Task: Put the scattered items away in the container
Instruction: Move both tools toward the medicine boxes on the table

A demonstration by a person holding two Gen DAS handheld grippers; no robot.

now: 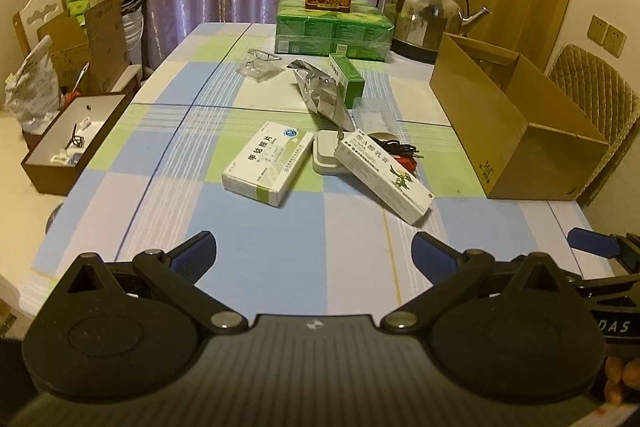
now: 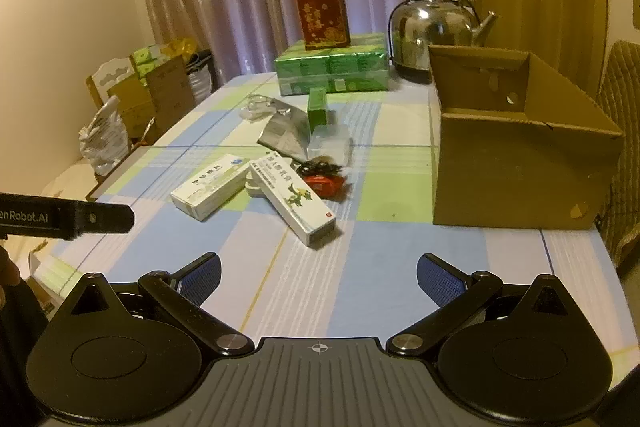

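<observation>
I held the left gripper and right gripper with jaws spread, both empty, above the checked tablecloth. 2 white medicine boxes, a foil pouch and a green box lay mid-table; the cardboard box stood open to their right.

We held the left gripper and right gripper side by side, jaws spread wide, both empty.
</observation>
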